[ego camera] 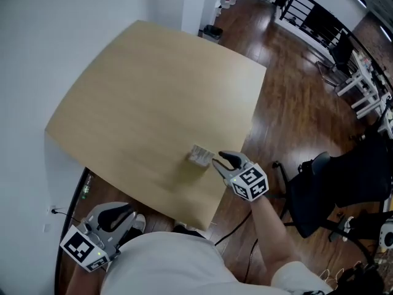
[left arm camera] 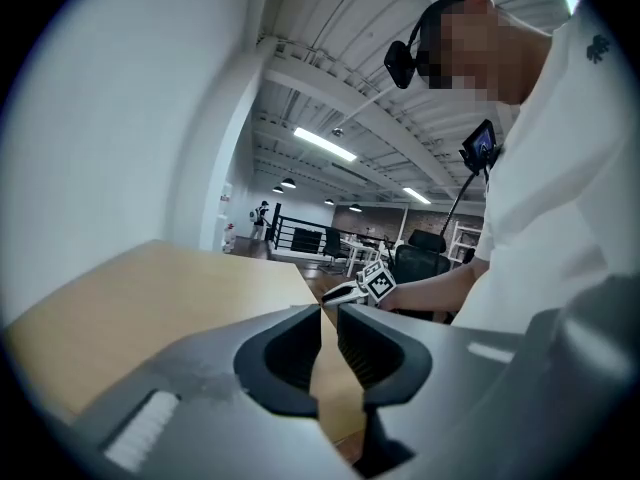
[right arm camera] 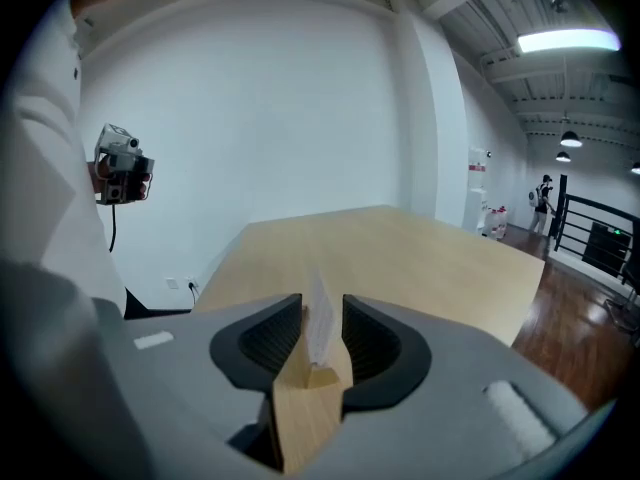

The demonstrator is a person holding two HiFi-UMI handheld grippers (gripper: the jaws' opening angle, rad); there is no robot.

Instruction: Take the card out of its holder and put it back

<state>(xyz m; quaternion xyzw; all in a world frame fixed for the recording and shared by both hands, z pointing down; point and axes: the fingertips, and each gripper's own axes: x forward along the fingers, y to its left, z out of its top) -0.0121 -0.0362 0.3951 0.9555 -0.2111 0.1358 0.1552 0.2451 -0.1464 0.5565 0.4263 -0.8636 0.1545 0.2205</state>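
Observation:
A white card (ego camera: 199,153) stands upright in a small wooden holder (ego camera: 198,162) near the front right edge of the light wooden table (ego camera: 153,85). My right gripper (ego camera: 216,159) reaches in from the right, and its jaws straddle the card (right arm camera: 318,326) above the holder (right arm camera: 312,378). The right gripper (right arm camera: 322,308) is open, with a gap on each side of the card. My left gripper (ego camera: 130,214) hangs below the table's front edge beside my body. In its own view the left gripper (left arm camera: 329,310) is shut with nothing in it and points across the table.
A white wall runs along the table's left side. A black office chair (ego camera: 325,186) stands on the wooden floor right of the table, close to my right arm. A cable (ego camera: 236,229) lies on the floor below the front edge.

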